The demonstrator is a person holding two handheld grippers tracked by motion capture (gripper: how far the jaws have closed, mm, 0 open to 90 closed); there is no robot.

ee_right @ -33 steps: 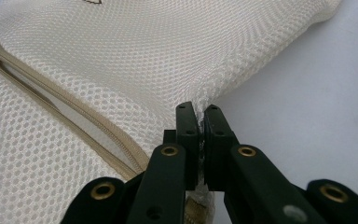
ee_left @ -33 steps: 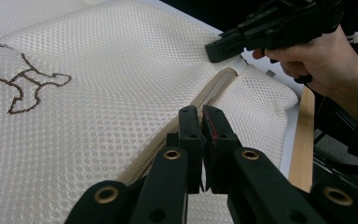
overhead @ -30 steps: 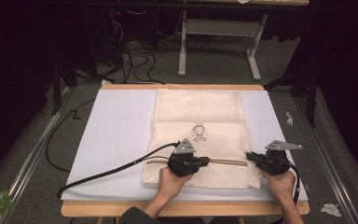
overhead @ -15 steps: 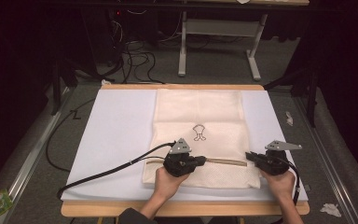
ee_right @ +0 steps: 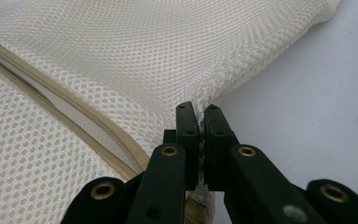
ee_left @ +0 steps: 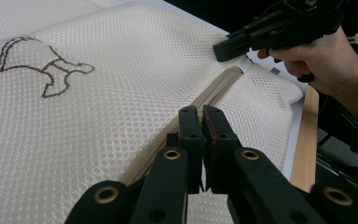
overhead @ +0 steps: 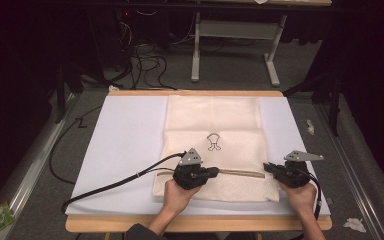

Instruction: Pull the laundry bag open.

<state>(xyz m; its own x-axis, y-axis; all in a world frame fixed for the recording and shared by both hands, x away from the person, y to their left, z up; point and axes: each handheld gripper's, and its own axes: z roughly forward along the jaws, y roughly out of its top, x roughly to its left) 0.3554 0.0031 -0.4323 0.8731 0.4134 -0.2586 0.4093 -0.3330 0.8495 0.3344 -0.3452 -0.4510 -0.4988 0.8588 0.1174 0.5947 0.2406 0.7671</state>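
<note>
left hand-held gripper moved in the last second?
Yes. In the high view the left hand-held gripper slid slightly left along the zipper, away from the right hand-held gripper. Against the bag's printed figure it sits further left than before.

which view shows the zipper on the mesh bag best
The right gripper view: the zipper runs close, its teeth distinct. The left gripper view shows it foreshortened past shut jaws; the high view shows a thin tan line.

White table cover [overhead: 125, 135], wooden table edge [overhead: 195, 93], grey metal stand [overhead: 237, 47], floor cables [overhead: 145, 65], crumpled paper scraps [overhead: 354, 224]
</note>
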